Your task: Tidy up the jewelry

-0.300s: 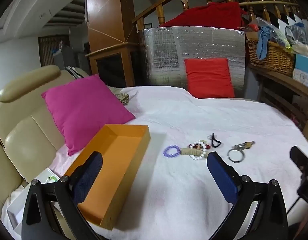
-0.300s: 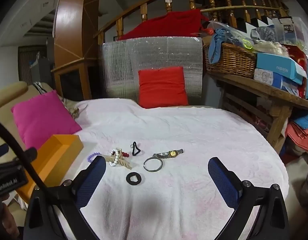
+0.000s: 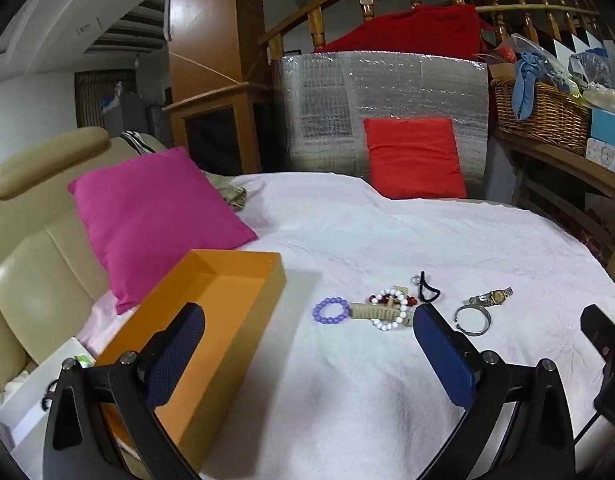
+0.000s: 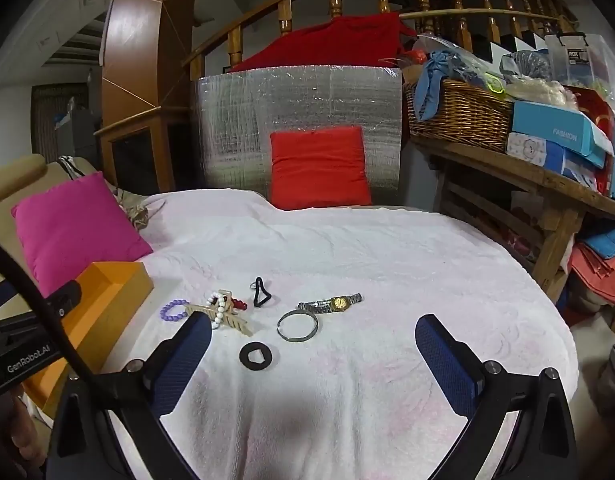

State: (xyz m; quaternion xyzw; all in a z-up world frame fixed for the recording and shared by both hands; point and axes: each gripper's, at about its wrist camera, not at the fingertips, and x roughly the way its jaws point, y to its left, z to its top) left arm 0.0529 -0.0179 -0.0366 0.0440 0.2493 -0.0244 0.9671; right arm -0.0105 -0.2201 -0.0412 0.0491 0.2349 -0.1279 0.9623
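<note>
Here, jewelry — watch (image 4: pixel 332 303) (beside bangle (image 4: pixel 298 326))

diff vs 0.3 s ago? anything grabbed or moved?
Nothing visibly changed. Neither the left hand-held gripper nor the right hand-held gripper has taken or released anything; both stay open above the white cloth. The purple bracelet, watch, metal bangle and orange box lie where they were.
</note>
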